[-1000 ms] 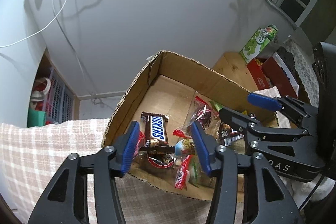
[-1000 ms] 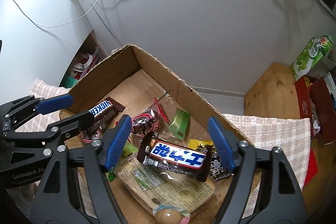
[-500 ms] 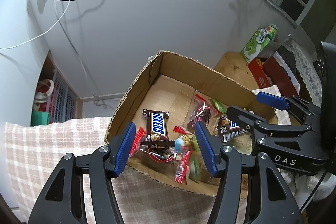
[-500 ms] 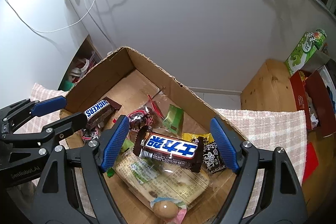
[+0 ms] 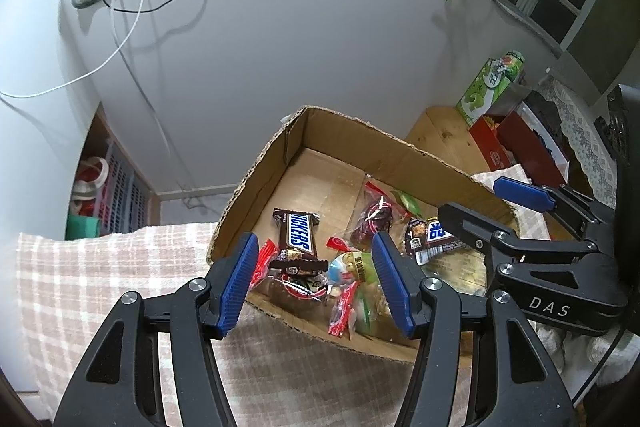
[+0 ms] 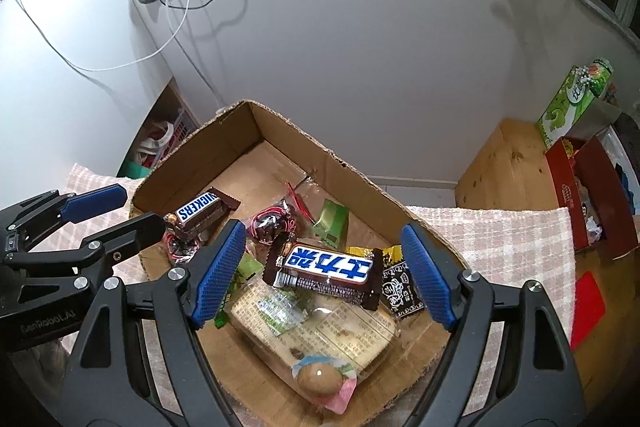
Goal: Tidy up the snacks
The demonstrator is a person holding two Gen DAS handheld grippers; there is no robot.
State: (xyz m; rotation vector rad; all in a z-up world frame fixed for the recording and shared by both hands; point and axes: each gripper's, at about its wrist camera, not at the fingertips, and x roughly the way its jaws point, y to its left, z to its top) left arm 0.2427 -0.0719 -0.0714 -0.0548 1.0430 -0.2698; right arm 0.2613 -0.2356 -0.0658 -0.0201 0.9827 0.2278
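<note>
Both jaws wide, empty, above box (image 6: 360,183). Snickers (image 5: 298,237), blue-label bar (image 6: 326,267): light, firm, slick wrappers; best pinched across narrow sides.

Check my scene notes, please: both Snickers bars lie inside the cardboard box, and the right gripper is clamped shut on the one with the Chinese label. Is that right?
Not quite. Both Snickers bars do lie inside the cardboard box, but the right gripper is not clamped on the Chinese-label bar. The right wrist view shows its jaws open, clear of both ends of that bar.
</note>
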